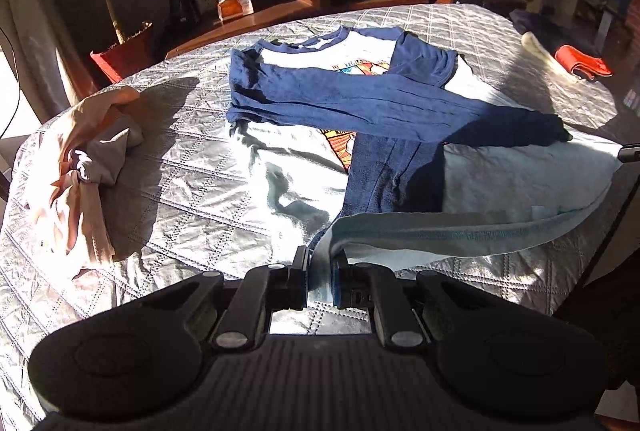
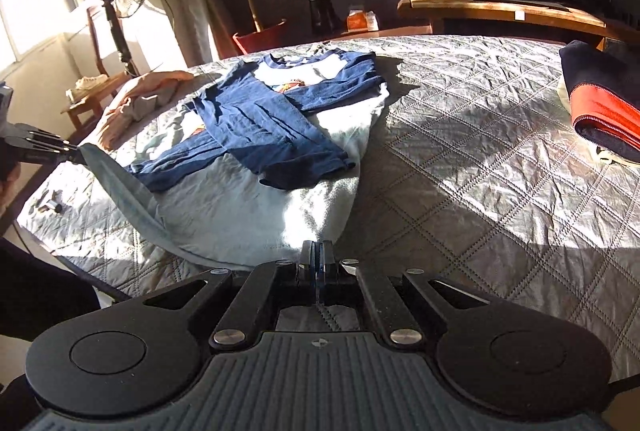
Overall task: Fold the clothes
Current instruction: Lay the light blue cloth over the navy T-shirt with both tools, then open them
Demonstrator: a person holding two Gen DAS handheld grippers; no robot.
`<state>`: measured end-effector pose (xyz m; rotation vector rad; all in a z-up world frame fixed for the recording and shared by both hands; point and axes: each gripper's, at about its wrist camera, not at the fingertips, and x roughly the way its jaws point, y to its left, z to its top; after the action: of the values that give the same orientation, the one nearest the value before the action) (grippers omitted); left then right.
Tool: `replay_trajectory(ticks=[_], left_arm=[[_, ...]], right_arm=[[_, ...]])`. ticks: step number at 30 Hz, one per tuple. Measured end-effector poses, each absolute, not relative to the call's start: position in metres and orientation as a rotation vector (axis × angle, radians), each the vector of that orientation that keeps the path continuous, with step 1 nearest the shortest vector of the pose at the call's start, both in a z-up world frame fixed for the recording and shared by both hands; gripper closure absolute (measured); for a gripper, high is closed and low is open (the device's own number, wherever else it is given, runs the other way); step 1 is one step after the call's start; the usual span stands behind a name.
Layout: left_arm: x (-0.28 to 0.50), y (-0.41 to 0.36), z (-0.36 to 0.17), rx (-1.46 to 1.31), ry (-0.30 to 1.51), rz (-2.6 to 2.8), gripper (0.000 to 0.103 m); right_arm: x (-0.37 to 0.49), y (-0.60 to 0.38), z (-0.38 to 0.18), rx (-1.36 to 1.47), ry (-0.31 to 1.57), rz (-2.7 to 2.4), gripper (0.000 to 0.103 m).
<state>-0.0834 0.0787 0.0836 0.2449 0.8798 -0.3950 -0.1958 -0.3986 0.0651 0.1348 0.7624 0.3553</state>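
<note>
Shirt: the shirt (image 1: 500, 175) lies face up on the quilted cover (image 2: 480, 159) of the bed, collar at the far side; it has a white body and navy sleeves; both sleeves (image 1: 360, 103) are laid across the chest and cross each other; the near hem (image 1: 440, 231) is raised off the cover.
Handling: I judge it light, soft and limp; it will sag between two holds and the crossed sleeves may slide if the hem is moved quickly; the two hem corners are the good places to take it.
Left gripper: the left gripper (image 1: 319, 273) is clenched on the hem at its left corner; the cloth rises out from between its fingers.
Right gripper: the right gripper (image 2: 319, 263) has its fingers pressed together at the other corner; a thin edge of cloth seems pinched there, low near the cover.
Pose: both point forward toward the collar, well apart, with the hem stretched between them.
Other clothes: a peach garment (image 1: 80, 159) lies crumpled at the left; a folded dark and red one (image 2: 600, 111) lies at the right.
</note>
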Motion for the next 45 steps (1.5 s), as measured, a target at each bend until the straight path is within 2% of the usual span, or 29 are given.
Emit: replay_trajectory(ticks=[8,15,24,29,31,34,38,40,41,42,43,44,45], left_arm=[[-0.063,0.098,0.091,0.080,0.891,-0.350,0.093],[-0.004,0.112,0.083,-0.033,0.904,-0.307,0.093],[0.108,0.113,0.059,-0.060,0.915,-0.249,0.092],[0.139,0.107,0.024,-0.060,0.958,-0.198,0.090],[0.144,0.109,0.014,-0.081,0.956,-0.166,0.086],[0.148,0.113,0.009,-0.105,0.938,-0.143,0.084],[0.140,0.120,0.028,-0.102,0.886,-0.070,0.080],[0.130,0.120,0.042,-0.098,0.869,-0.048,0.075],[0.124,0.119,0.048,-0.094,0.863,-0.038,0.075],[0.119,0.117,0.055,-0.087,0.859,-0.032,0.075],[0.114,0.115,0.061,-0.095,0.851,-0.030,0.075],[0.109,0.113,0.067,-0.120,0.851,-0.032,0.075],[0.102,0.110,0.075,-0.167,0.856,-0.038,0.074]], right_arm=[[-0.169,-0.405,0.095,0.107,0.708,0.333,0.102],[-0.075,-0.400,0.108,0.015,0.676,0.373,0.102],[0.060,-0.400,0.062,-0.090,0.777,0.354,0.102],[0.073,-0.399,0.045,-0.112,0.754,0.240,0.101],[0.078,-0.399,0.039,-0.120,0.742,0.193,0.101],[0.084,-0.399,0.029,-0.132,0.725,0.122,0.087],[0.086,-0.398,0.022,-0.127,0.682,0.037,0.076],[0.064,-0.384,0.034,-0.114,0.634,0.102,0.076],[0.052,-0.369,0.038,-0.149,0.637,0.158,0.073],[0.042,-0.356,0.040,-0.181,0.647,0.201,0.061],[0.031,-0.340,0.041,-0.201,0.665,0.257,0.055],[0.028,-0.329,0.039,-0.193,0.690,0.289,0.051],[0.027,-0.321,0.035,-0.176,0.716,0.311,0.052]])
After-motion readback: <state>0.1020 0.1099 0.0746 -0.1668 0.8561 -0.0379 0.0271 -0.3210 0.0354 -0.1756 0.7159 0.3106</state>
